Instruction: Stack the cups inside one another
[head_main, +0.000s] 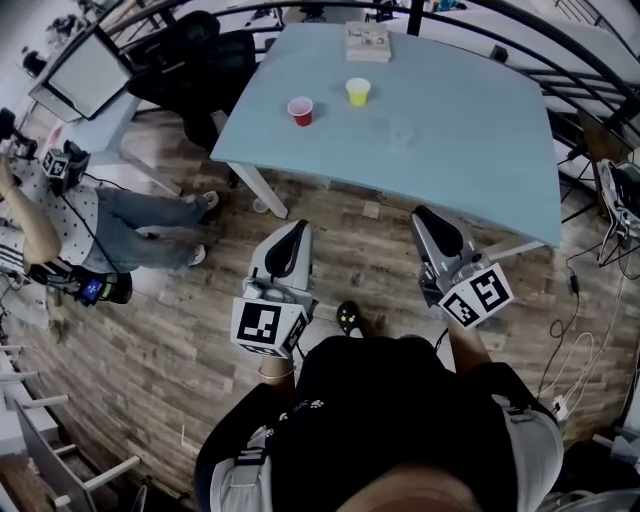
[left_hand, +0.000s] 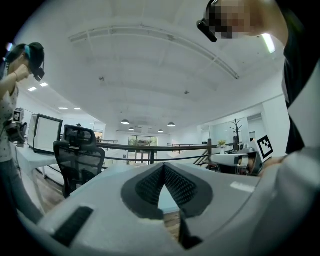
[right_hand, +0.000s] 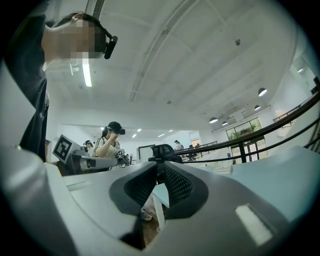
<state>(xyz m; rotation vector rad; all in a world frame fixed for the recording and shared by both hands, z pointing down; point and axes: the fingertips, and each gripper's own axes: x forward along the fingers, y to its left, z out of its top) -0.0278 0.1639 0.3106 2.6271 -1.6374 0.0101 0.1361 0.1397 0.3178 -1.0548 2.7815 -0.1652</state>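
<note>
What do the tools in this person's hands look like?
The left gripper and right gripper are pale grey wedge-shaped shells tapering to two jaws lined with black ribbed pads. Each carries a white cube printed with black square markers. The person wears a black vest over a light grey top.

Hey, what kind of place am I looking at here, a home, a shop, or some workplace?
Probably a workplace, an open-plan office or lab: a large light blue table, a black mesh office chair beside it, and another person nearby handling a device with a marker cube.
</note>
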